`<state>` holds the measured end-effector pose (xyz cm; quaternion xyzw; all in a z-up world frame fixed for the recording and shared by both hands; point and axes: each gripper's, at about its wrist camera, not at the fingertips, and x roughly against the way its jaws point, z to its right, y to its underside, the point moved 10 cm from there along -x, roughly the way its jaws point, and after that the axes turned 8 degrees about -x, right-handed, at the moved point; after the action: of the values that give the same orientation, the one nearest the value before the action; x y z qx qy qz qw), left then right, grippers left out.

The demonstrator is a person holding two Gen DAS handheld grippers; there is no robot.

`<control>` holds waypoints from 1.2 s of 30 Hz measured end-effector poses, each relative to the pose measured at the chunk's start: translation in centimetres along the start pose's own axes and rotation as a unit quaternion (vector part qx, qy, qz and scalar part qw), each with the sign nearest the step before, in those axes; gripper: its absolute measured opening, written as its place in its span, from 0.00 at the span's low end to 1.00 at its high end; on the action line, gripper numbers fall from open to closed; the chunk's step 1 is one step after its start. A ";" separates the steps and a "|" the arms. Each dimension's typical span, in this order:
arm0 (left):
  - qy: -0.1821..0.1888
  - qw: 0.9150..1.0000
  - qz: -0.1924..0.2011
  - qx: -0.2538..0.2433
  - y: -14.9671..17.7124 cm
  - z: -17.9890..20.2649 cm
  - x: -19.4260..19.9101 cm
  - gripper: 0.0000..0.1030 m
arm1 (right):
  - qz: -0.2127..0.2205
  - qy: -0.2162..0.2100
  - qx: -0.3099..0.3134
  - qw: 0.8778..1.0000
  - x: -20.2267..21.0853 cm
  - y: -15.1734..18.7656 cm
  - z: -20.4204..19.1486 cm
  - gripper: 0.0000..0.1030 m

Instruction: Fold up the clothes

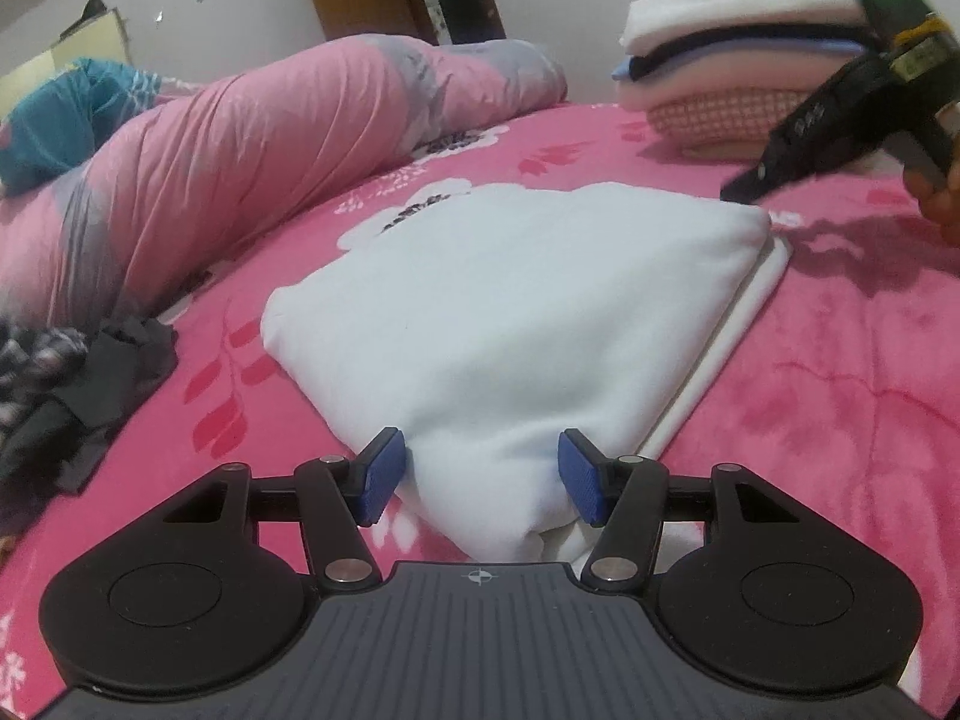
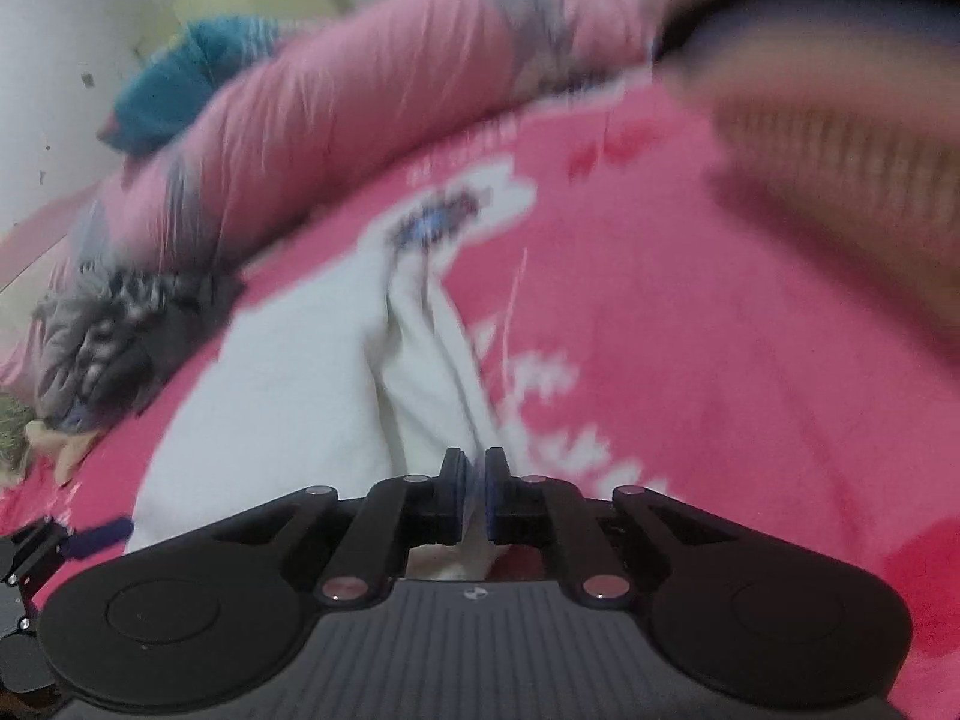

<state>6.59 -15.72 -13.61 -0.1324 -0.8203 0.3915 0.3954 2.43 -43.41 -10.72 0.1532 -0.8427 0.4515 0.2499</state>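
Folded white cotton garment (image 1: 510,324) lies on the pink floral bed (image 1: 810,390), left gripper (image 1: 480,480) clamping its near corner, right gripper (image 2: 474,492) pinching a fold that risks dragging the layers askew.

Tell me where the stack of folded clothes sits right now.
In the left wrist view, the stack of folded clothes sits at the upper right on the pink bedspread, beyond the white garment and right of the rolled pink quilt.
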 end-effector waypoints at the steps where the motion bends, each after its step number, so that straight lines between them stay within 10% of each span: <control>1: 0.001 1.000 0.002 0.003 0.1 0.0 0.0 0.56 | 0.018 -0.003 0.022 1.000 0.9 -0.4 -1.2 0.07; 7: 0.001 1.000 0.011 0.010 0.3 0.0 0.0 0.56 | 0.034 -0.010 0.190 0.981 1.3 1.6 -7.8 0.06; 10: 0.011 1.000 0.016 0.022 0.4 0.0 0.1 0.56 | -0.024 0.053 0.180 0.982 -1.9 3.7 -4.5 0.06; 16: 0.015 0.998 0.044 0.030 0.1 -1.0 2.1 0.57 | -0.005 0.082 0.144 0.986 -0.2 1.5 -3.4 0.06; 22: 0.013 0.995 0.088 0.038 -2.4 -1.6 2.4 0.56 | 0.064 0.022 0.196 0.978 1.5 -0.3 -9.5 0.07; 27: 0.039 0.999 -0.001 0.031 -0.6 0.4 -1.5 0.40 | -0.012 0.057 0.258 0.964 -3.8 3.2 -8.5 0.07; 36: 0.049 0.997 0.025 0.054 -0.9 -0.3 0.2 0.40 | -0.023 0.071 0.234 0.969 -2.9 1.5 -8.3 0.08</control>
<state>6.73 -16.05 -12.71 -0.1501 -0.7744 0.4377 0.4314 6.45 -35.59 -9.48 0.1943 -0.6901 0.6400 0.2763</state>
